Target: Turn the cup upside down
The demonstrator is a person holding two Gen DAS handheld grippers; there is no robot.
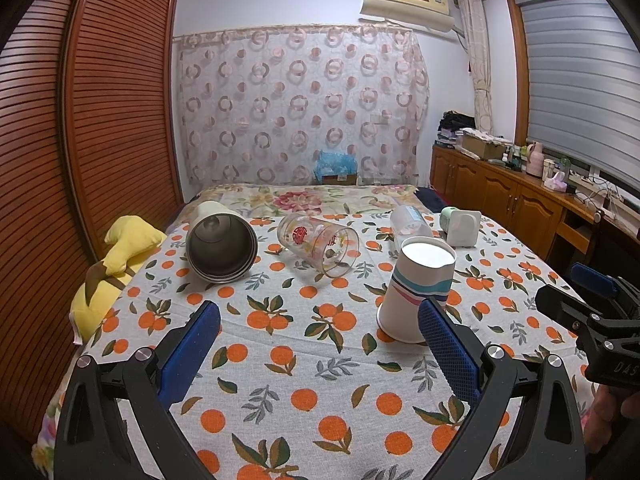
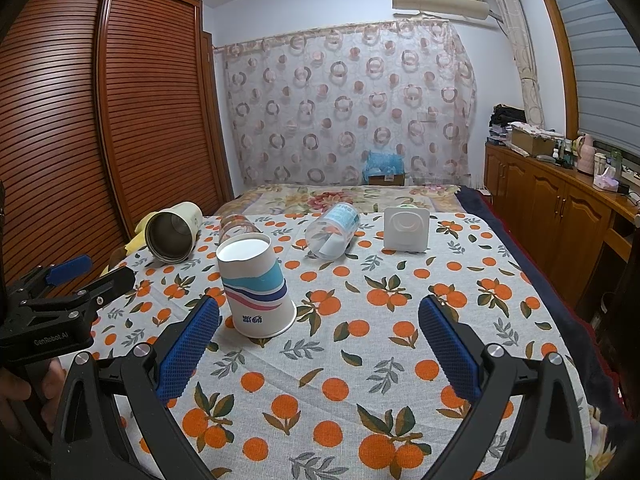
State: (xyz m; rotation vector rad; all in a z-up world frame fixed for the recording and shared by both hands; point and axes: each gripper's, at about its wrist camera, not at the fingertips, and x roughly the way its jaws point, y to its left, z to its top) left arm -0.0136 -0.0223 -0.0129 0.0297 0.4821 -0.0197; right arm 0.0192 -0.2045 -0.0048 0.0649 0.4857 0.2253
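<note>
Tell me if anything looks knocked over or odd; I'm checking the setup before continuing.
Three cups lie on their sides at the back: the steel-lined mug, the clear glass and the clear plastic cup. The paper cup stands mouth-down, leaning slightly. Nothing looks spilled.

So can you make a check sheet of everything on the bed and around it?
Surface: orange-print cloth spread over the bed.
Job's things: paper cup already mouth-down, slightly tilted; steel-lined mug, glass cup and clear plastic cup on their sides.
Clutter: white square gadget; yellow plush toy at the left edge.
Grippers: left gripper open, empty; right gripper open, empty.
Cables: wires on the window-side counter.
Surroundings: slatted wardrobe, ring-pattern curtain, air conditioner.
</note>
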